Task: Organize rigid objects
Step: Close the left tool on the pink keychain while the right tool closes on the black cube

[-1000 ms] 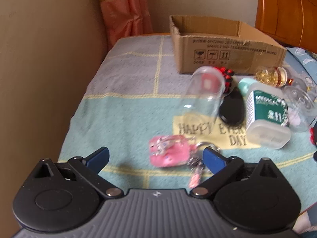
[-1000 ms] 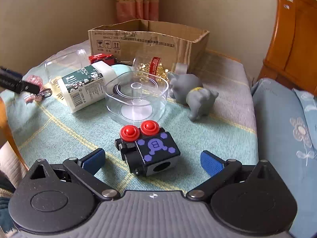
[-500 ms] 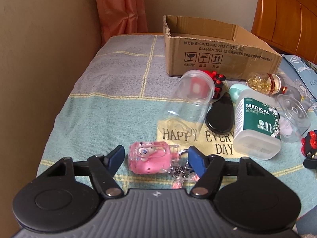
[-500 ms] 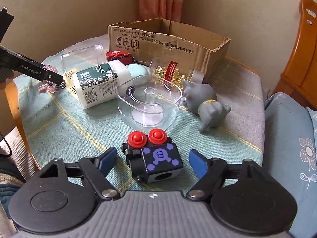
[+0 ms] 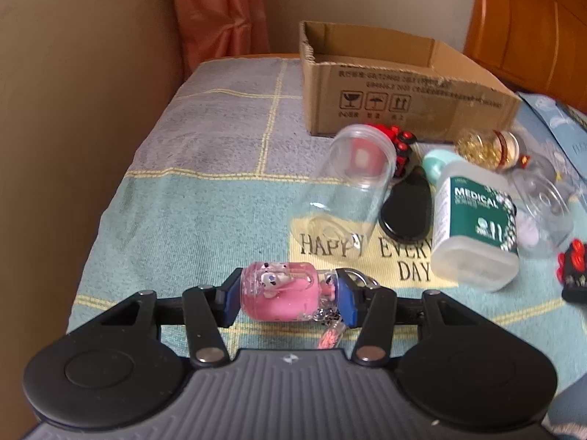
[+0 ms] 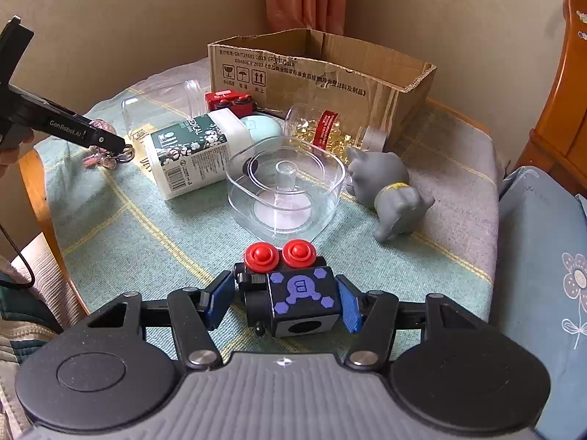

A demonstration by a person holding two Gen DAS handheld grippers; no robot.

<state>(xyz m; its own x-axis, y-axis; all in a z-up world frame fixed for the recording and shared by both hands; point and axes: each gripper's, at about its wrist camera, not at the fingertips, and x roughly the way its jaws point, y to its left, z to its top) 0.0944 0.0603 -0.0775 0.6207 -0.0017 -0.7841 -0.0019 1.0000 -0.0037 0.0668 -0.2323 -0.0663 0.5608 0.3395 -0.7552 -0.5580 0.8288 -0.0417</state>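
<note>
My left gripper (image 5: 288, 302) is shut on a pink keychain bottle (image 5: 280, 295), its blue pads pressing both ends; the key ring and charm hang at its right. My right gripper (image 6: 280, 302) has closed around a black toy cube (image 6: 297, 300) with two red buttons and a purple emblem; the right pad touches it, the left pad sits close beside it. The open cardboard box (image 5: 396, 84) stands at the back of the table, also in the right wrist view (image 6: 319, 77). The left gripper shows at the left edge of the right wrist view (image 6: 73, 128).
On the cloth lie a clear jar (image 5: 352, 183), a black oval object (image 5: 405, 205), a white medical bottle (image 5: 473, 227), a jar of gold capsules (image 6: 326, 132), a clear square container (image 6: 286, 187), a grey elephant toy (image 6: 389, 187) and a red toy (image 6: 227, 101). A wall is left, a wooden headboard right.
Both grippers moved forward and closed: the left onto the pink keychain bottle, the right around the black cube. Both were open and behind their objects a second ago.
</note>
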